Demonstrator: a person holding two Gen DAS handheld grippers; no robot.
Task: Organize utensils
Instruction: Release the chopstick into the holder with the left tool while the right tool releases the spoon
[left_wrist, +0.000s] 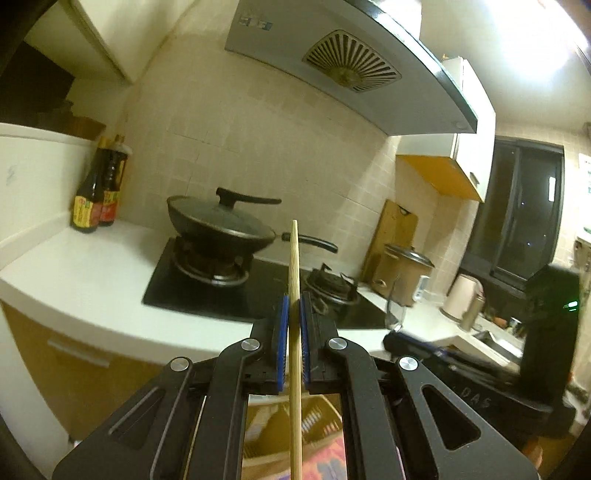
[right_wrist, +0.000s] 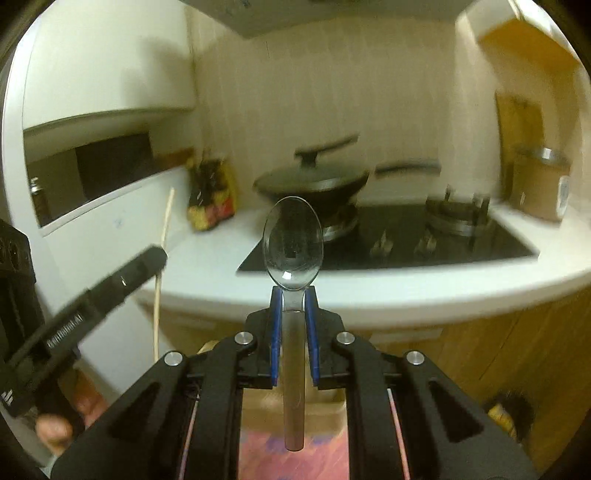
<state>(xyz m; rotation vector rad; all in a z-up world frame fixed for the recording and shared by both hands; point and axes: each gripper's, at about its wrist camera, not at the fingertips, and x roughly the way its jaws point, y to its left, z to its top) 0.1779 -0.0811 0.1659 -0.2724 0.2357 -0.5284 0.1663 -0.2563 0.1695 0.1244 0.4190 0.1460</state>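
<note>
Bamboo first: through my left wrist camera, my left gripper (left_wrist: 292, 306) is clamped on a single chopstick (left_wrist: 294, 266). Its long axis runs upright between my blue pads (left_wrist: 283, 317), one end well past the tips, the other trailing back below them. A lidded wok (left_wrist: 218, 225) sits ahead beyond the tips.

Through my right wrist camera, my right gripper (right_wrist: 293, 295) is closed on a steel spoon (right_wrist: 293, 243) at its neck, bowl forward, handle hanging back. I see no holder; each utensil's axis lies along its jaws.
</note>
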